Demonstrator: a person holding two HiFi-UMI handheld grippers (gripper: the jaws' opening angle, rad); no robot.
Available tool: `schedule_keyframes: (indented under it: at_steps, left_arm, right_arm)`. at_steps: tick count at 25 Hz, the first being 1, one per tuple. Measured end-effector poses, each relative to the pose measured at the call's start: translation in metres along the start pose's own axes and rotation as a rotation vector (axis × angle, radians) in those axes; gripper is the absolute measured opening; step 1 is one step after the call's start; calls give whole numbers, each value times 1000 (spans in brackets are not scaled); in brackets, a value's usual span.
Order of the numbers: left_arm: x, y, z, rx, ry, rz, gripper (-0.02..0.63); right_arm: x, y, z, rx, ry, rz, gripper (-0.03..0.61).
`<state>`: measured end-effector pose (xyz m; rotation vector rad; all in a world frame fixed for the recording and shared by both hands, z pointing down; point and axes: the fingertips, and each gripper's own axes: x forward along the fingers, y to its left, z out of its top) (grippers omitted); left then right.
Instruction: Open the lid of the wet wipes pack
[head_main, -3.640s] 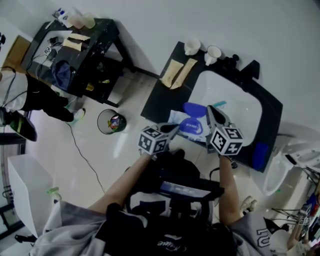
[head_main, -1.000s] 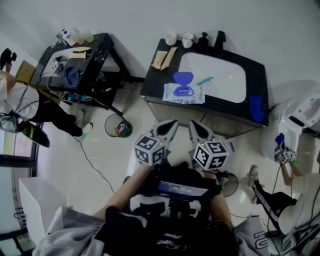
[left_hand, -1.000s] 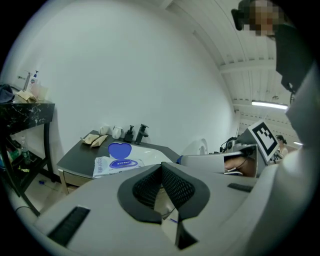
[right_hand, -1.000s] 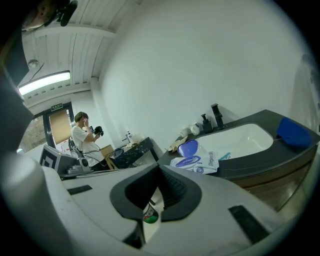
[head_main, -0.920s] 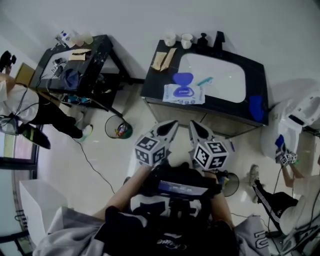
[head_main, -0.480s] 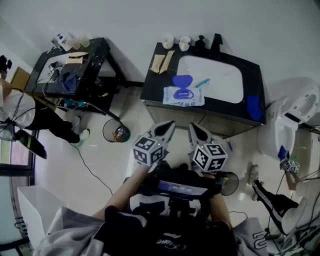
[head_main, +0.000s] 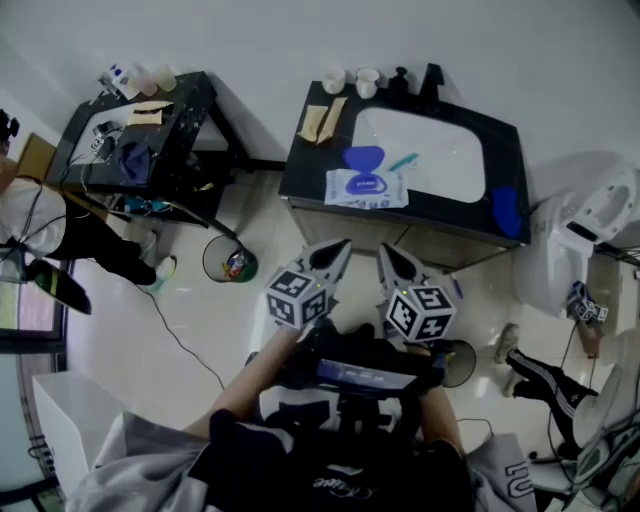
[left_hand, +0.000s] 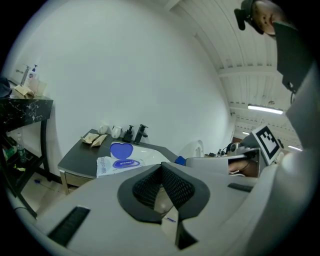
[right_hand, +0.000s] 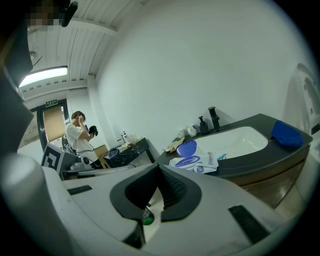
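We are keeping left hand-held gripper (head_main: 344, 243) and right hand-held gripper (head_main: 382, 247) closed, empty, well apart from surface (head_main: 305, 170). Pack (head_main: 366, 189) lid (head_main: 364, 158) standing open (task looking done).

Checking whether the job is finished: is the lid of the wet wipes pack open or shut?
Open. The blue lid stands flipped up from the wet wipes pack, exposing the oval opening.
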<state>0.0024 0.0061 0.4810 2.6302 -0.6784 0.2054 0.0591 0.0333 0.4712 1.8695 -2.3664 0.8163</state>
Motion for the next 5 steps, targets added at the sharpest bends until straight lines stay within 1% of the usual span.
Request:
schedule_keyframes:
  at_steps: [5]
  left_arm:
    - [-1,-1,-1,-5,0,0,-5]
  right_arm:
    - [-1,-1,-1,1,2,-4,-14]
